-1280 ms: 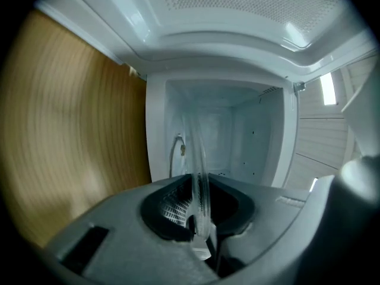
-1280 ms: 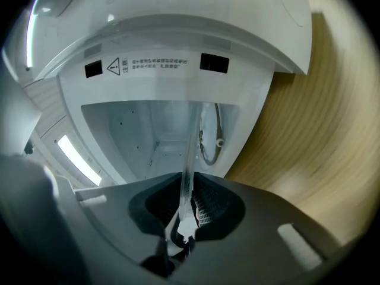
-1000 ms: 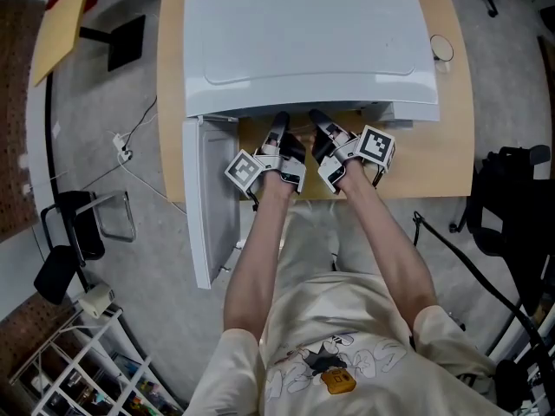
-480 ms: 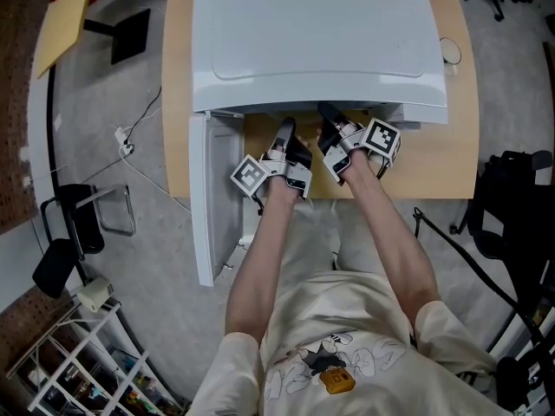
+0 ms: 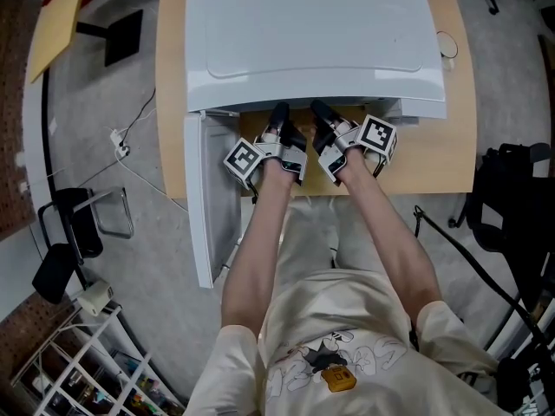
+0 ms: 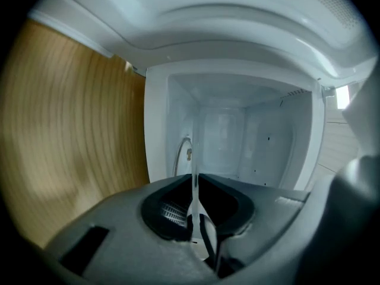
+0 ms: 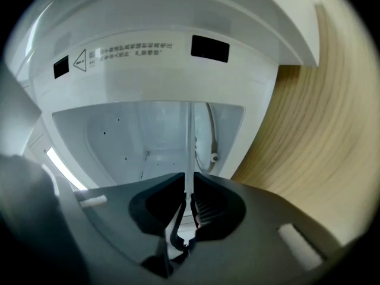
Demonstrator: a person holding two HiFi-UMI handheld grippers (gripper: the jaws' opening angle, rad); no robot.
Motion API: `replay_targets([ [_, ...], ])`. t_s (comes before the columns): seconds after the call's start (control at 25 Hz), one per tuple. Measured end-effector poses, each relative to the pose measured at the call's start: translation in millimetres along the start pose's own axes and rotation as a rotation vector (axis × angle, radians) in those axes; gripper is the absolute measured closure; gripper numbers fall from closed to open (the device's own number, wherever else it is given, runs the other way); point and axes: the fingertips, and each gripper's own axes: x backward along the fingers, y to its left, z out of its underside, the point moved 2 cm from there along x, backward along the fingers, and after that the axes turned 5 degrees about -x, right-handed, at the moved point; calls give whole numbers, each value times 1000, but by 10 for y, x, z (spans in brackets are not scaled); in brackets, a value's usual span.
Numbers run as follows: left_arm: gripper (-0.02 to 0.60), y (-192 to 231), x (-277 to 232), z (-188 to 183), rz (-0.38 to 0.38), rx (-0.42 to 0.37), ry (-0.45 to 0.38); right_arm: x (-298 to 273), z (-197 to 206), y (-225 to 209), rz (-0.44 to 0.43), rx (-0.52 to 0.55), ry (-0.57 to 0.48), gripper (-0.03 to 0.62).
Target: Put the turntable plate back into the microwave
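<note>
- The plate is clear glass, seen edge-on in both gripper views as a thin line running from the jaws toward the microwave.
- The left gripper has its jaws narrow, pressed on the plate's near rim.
- The right gripper also has the rim between its jaws. They are easing apart at this moment, though the pads look as if they touch the glass.
- From the head view the glass itself is hard to make out. The two grippers sit side by side at the mouth of the cavity, just above the table.
- The door hangs open to the left, out of the way.
- The key relation: the plate reaches forward from the jaws, and the cavity lies straight ahead of it. I judge the plate level, parallel to the table.
- Neither hand is nearer; both hold the same near edge, so the push inward should be shared evenly.
- The plate looks partly past the opening but not yet set down.
</note>
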Motion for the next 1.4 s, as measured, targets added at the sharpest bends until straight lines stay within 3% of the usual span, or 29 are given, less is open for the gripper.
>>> replay_targets([
  [0.16,551,84,-143,-12,-48,-43,24,-60,36,-36,36,0,8,541],
  [0.44,551,176,-141,-6,-73,-30,48,-158,19,-100,94,30,38,548],
  [0.8,552,171,-85,37,-97,-77,110,-204,-43,-109,157,55,-25,562],
  [0.96,583,186,-52,37,-93,-95,94,-218,-146,-126,192,64,-61,562],
  [1.12,583,189,-104,40,-88,-91,112,-195,-204,-114,206,67,-96,566],
  [1.4,583,191,-191,42,-108,-96,120,-107,-101,6,169,68,-72,586],
])
